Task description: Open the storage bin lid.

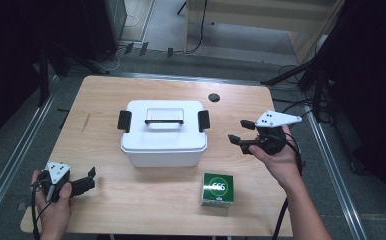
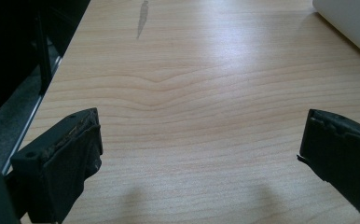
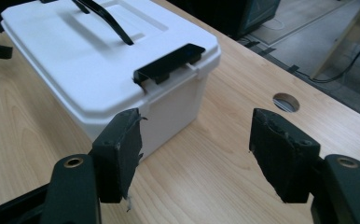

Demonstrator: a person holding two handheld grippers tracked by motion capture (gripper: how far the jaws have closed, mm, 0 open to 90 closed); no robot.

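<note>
**Right tongs face the box's near latch**

Green cardboard carton (image 1: 217, 189) with a white ring mark sits closest, at the table's (image 1: 106, 95) front edge, just ahead of the white plastic storage box (image 1: 163, 132). That box lies mid-table with its long axis running left to right, lid on, a black latch at each short end and a black carry handle (image 1: 164, 120) folded flat on top; what it holds cannot be seen. Right tongs (image 1: 241, 132) hover off its right end, released and empty, pointing at the right-hand black latch (image 3: 169, 64), which lies just beyond their tips. Left tongs (image 1: 88, 179) rest wide apart and empty near the front-left corner, well away from the box. The right hand is plainly nearer.
</note>
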